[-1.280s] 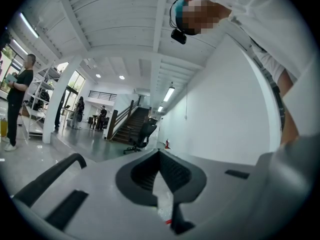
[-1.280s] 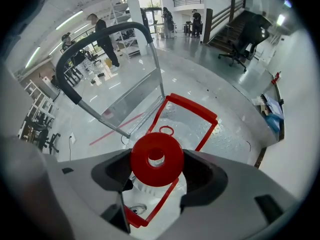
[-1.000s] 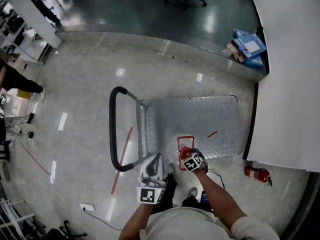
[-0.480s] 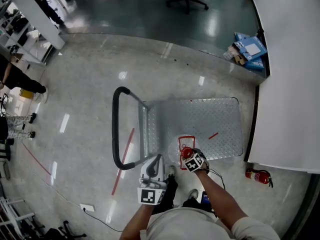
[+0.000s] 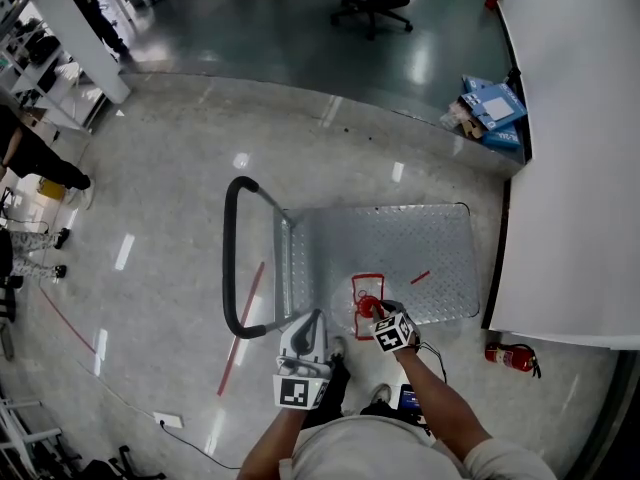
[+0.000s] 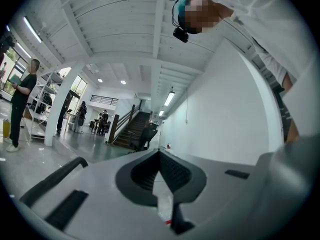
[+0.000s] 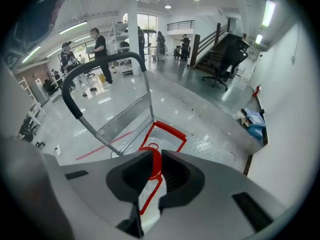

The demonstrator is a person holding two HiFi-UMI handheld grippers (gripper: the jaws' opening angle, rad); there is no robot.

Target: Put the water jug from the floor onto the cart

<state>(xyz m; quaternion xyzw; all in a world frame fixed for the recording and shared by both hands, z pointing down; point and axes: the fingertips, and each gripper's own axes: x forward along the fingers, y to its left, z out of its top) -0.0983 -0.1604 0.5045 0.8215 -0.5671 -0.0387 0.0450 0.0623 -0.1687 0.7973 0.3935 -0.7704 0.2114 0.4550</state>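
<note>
The water jug [image 5: 366,290] is clear with red trim and a red handle [image 7: 155,165]. It hangs over the near edge of the silver cart deck [image 5: 410,243]. My right gripper [image 5: 376,312] points steeply down at it, and its jaws are closing with the red handle [image 5: 371,305] pressed between the pads. In the right gripper view the jug's red frame [image 7: 167,134] shows below the right gripper [image 7: 152,160]. My left gripper [image 5: 314,317] is held level beside the cart's corner, shut and holding nothing. The left gripper [image 6: 160,156] looks toward the far hall.
The cart's black push handle [image 5: 229,258] stands at its left end. A white wall [image 5: 580,168] runs along the right, with a fire extinguisher [image 5: 511,354] at its foot and blue boxes [image 5: 496,106] further back. Red tape [image 5: 243,323] marks the floor. People [image 5: 38,163] stand at left.
My right gripper has risen a little with the jug's red handle between its jaws. The left gripper has hardly moved.
</note>
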